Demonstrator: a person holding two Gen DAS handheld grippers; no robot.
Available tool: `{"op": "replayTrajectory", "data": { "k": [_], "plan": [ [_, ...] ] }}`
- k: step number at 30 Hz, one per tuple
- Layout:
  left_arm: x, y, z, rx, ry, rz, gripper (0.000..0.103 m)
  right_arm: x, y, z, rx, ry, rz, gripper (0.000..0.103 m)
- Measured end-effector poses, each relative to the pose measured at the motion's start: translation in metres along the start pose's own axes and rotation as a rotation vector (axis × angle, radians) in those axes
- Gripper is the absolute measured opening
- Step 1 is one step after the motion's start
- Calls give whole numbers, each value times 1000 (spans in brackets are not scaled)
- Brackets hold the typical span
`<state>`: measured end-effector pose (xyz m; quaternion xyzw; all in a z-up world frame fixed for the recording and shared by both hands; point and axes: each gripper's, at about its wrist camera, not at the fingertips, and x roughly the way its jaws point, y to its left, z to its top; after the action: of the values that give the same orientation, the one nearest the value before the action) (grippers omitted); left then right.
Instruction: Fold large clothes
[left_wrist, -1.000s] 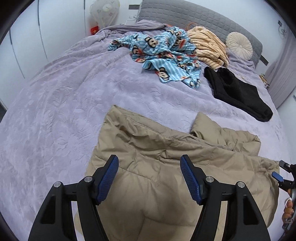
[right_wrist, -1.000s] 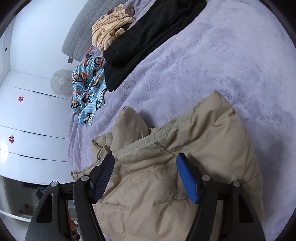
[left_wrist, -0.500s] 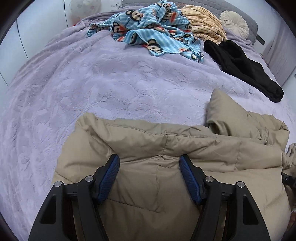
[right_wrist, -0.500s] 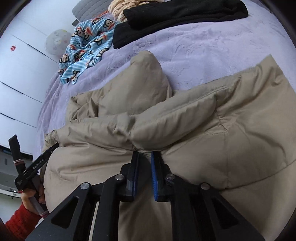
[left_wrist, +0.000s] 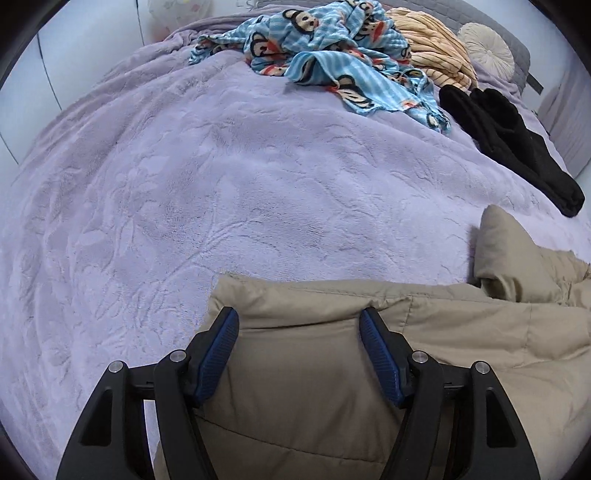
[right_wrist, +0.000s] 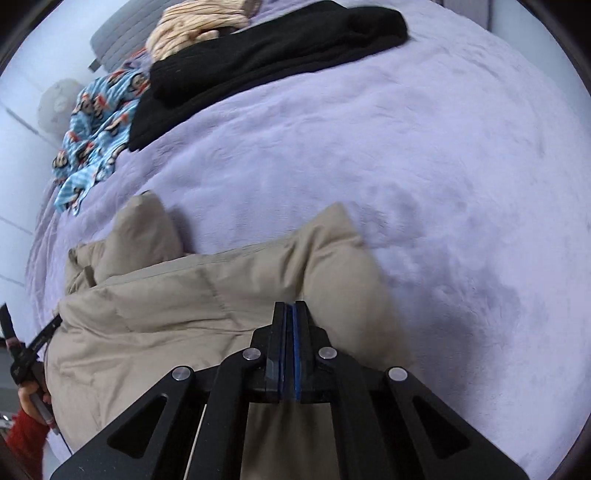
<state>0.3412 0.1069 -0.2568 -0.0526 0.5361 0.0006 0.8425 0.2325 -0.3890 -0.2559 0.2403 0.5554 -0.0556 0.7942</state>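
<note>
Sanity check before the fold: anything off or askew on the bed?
Nothing damaged or spilled. The tan puffer jacket lies bunched, one sleeve poking up. The blue monkey-print garment and striped one are crumpled heaps near the headboard; the black garment lies flatter.

Lilac bed (left_wrist: 192, 192), grey headboard (right_wrist: 122, 33), white wall (left_wrist: 92, 55).

Both wrist views look steeply down, close over the tan jacket (left_wrist: 332, 387) they share.
</note>
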Motion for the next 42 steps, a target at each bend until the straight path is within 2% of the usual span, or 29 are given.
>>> {"op": "replayTrajectory", "data": {
  "k": [2,9,14,20,23,25,27,32,33,35,42],
  "plan": [
    [8,-6,4,12,-3,27,71,14,-7,2,34,6,24,0],
    [8,-12,10,13,5,85,72,27,0,10,29,-16,-18,0],
    [-38,1,4,-10,-17,98,72,-6,17,2,18,-47,-41,5],
    [-97,14,-32,11,-26,73,72,-56,27,-34,5,-94,19,7],
    [-115,17,-58,21,12,55,72,-72,24,-57,29,-97,42,19],
    [-124,19,-76,20,31,51,72,-81,24,-72,52,-97,51,42],
    [-129,21,-93,14,53,45,72,-90,23,-90,69,-98,58,46],
    [-136,27,-127,-64,136,-7,72,-105,19,-131,85,-75,53,47],
    [-137,28,-132,-81,150,-19,73,-108,17,-138,96,-68,54,49],
    [-142,30,-141,-108,147,-19,101,-112,12,-151,124,-60,62,56],
    [-150,30,-160,-93,128,25,102,-117,-1,-183,196,-27,69,57]
  ]
}}
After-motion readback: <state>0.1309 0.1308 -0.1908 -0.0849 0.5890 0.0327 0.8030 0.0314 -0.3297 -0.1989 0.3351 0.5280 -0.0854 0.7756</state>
